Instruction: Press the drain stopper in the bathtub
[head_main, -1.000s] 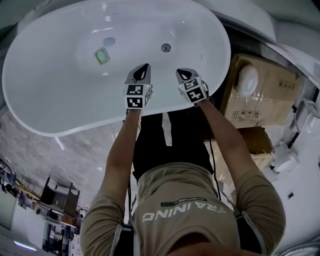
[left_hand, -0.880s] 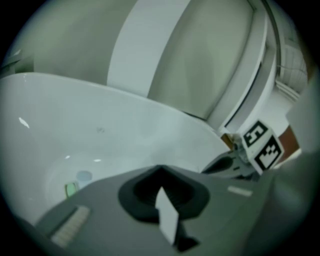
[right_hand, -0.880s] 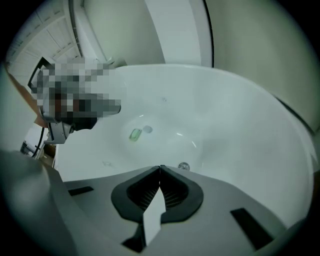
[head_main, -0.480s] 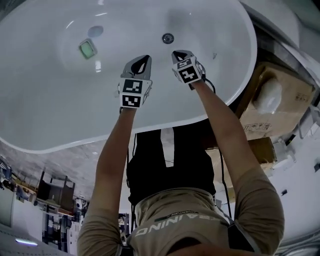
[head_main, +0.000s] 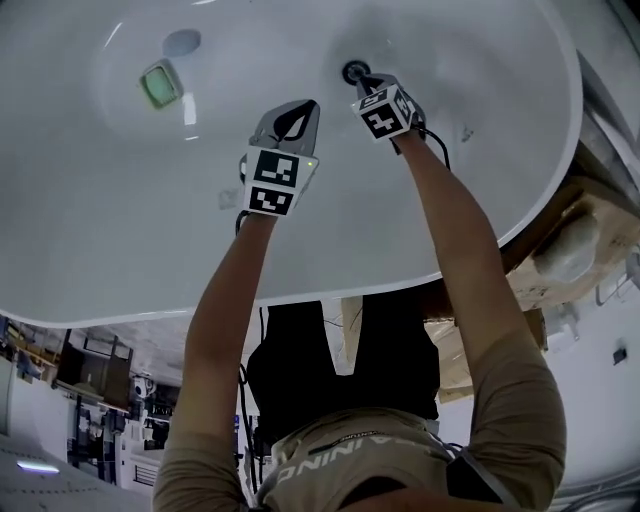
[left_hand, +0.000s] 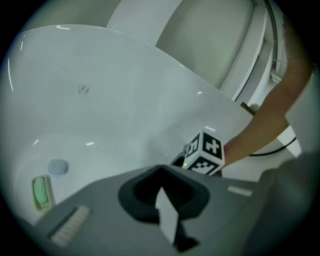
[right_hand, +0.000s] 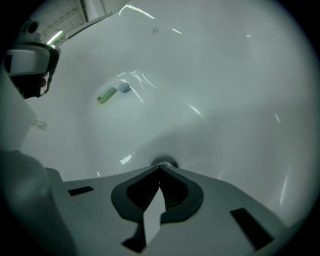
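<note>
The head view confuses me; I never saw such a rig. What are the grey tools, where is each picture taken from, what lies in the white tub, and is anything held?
No robot: a person holds a two-jaw gripper in each hand. The head view comes from a camera on the person's head, looking down the arms into the bathtub. The other two come from cameras on the grippers. The left gripper is shut and holds nothing. The right gripper, also shut and empty, points at the drain stopper; whether it touches I cannot tell. In the tub lie a green block and a bluish round thing.
</note>
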